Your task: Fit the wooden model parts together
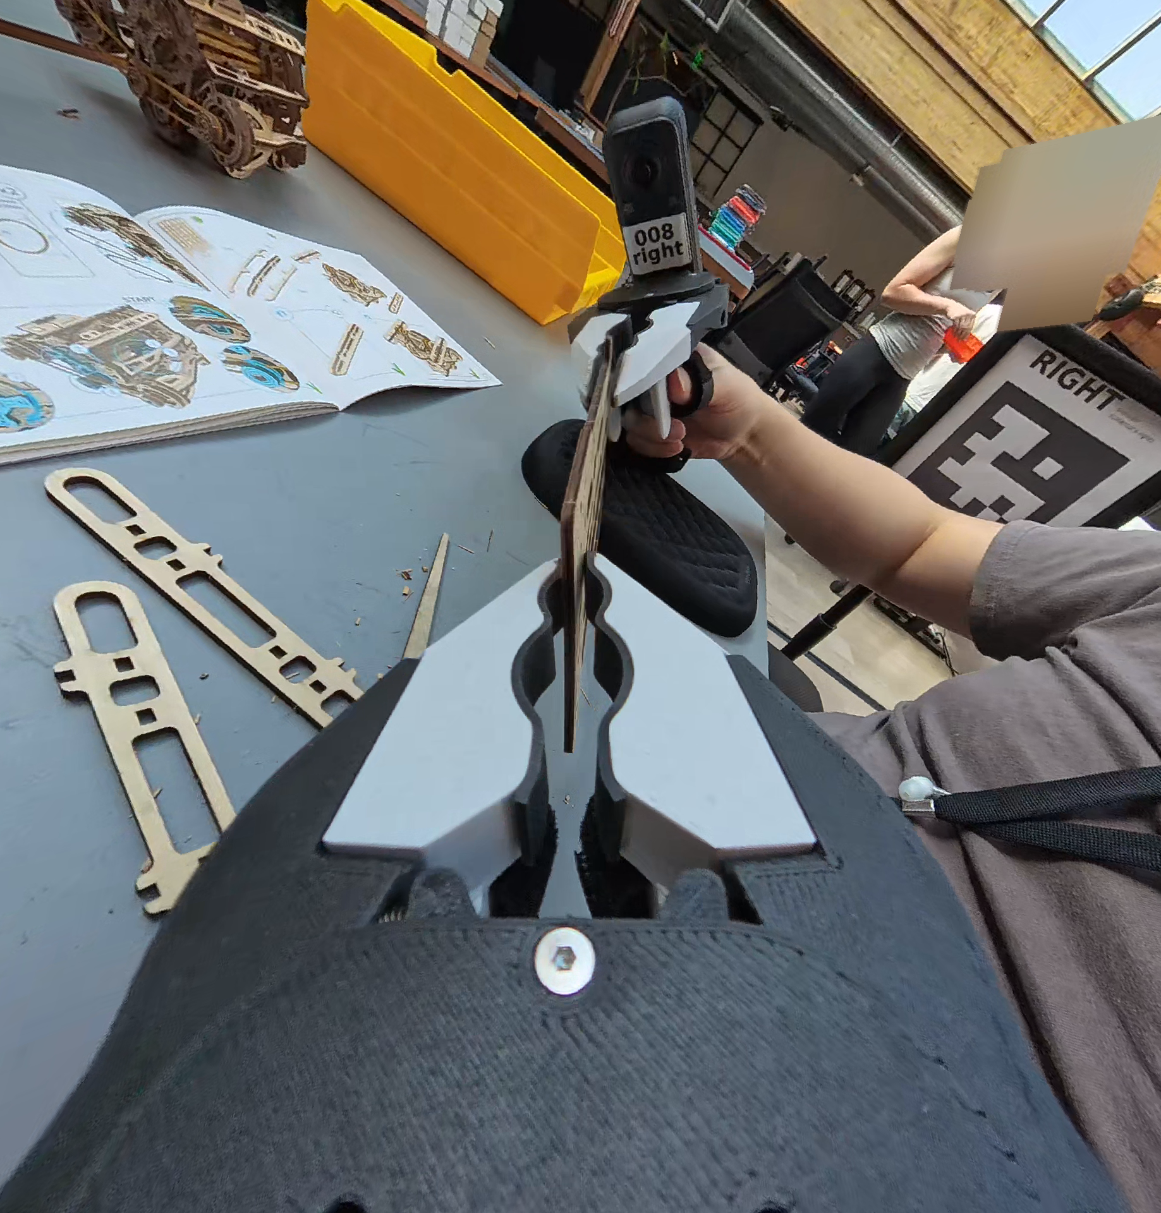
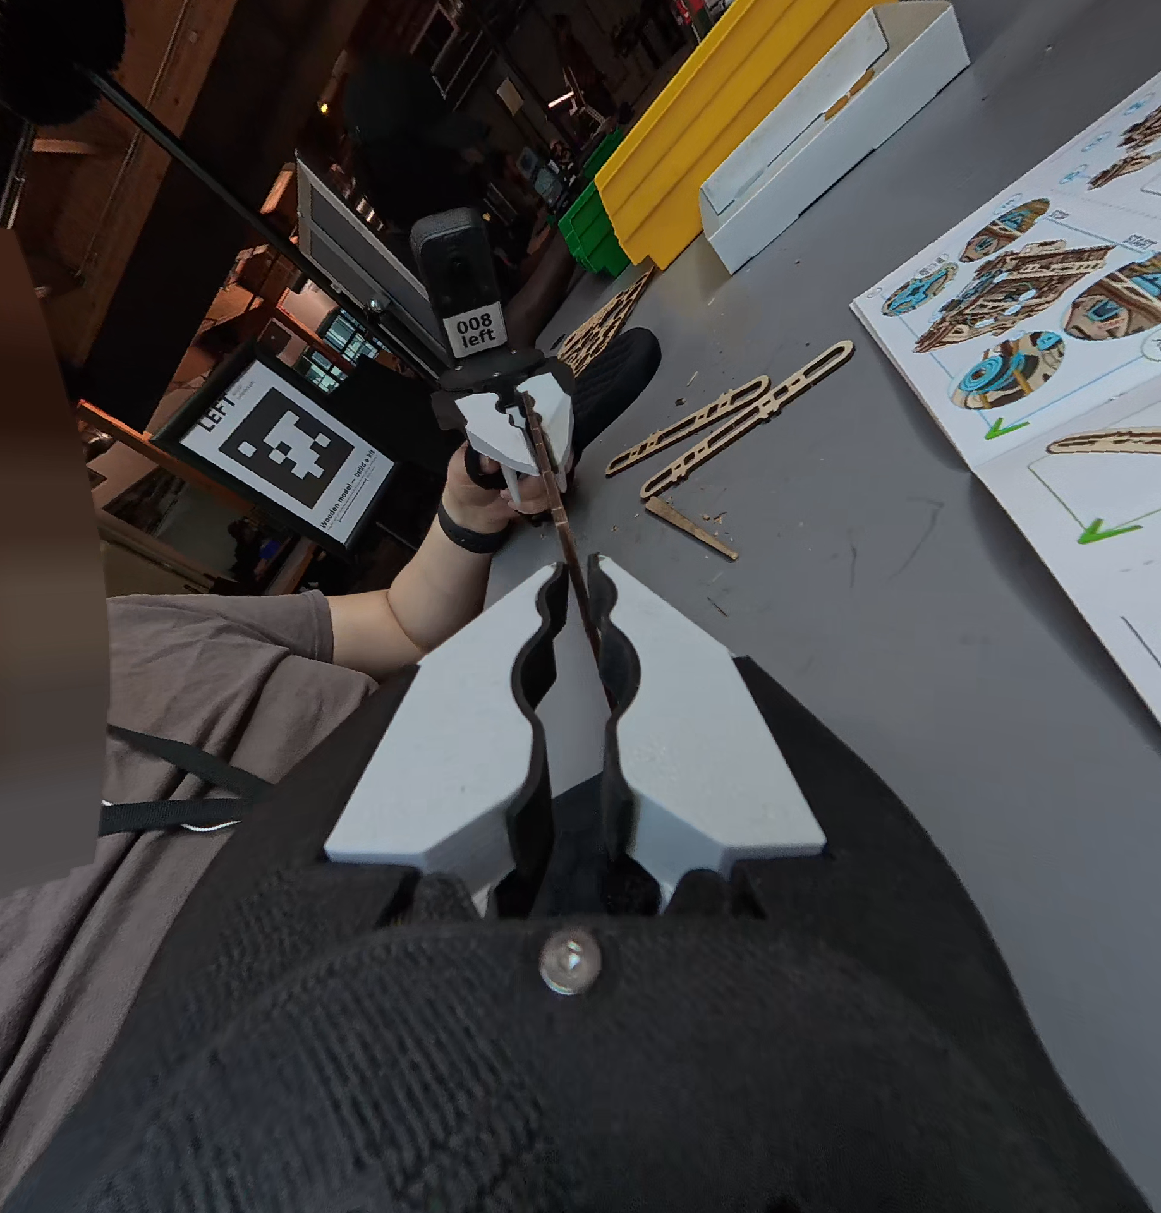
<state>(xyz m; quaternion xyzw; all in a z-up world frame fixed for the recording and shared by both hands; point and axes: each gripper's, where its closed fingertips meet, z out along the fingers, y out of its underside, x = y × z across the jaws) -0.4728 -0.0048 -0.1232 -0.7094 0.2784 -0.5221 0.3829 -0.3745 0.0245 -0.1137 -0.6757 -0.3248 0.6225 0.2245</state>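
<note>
A thin flat wooden sheet (image 1: 587, 459) is held edge-on in the air between both grippers, above the grey table (image 1: 367, 499). My left gripper (image 1: 574, 568) is shut on its near end. My right gripper (image 1: 620, 328) faces it and is shut on the far end. In the right wrist view the same sheet (image 2: 551, 486) runs from my right gripper (image 2: 574, 564) up to the left gripper (image 2: 522, 397). Two loose slotted wooden strips (image 1: 190, 591) (image 1: 131, 728) lie on the table to the left. They also show in the right wrist view (image 2: 689, 426) (image 2: 748, 420).
An open instruction booklet (image 1: 170, 315), a built wooden model (image 1: 190, 72) and a yellow bin (image 1: 446, 151) lie farther back. A black padded rest (image 1: 676, 545) sits under the sheet. A thin wood sliver (image 1: 426, 597) and chips lie nearby. A white box (image 2: 827, 131) stands beside the bins. The grippers' ends are close to 11 centimetres from one another. From the left gripper's tips to the thin wood sliver (image 1: 426, 597) is close to 7 centimetres. My right wrist view (image 2: 692, 524) looks at it from another angle.
</note>
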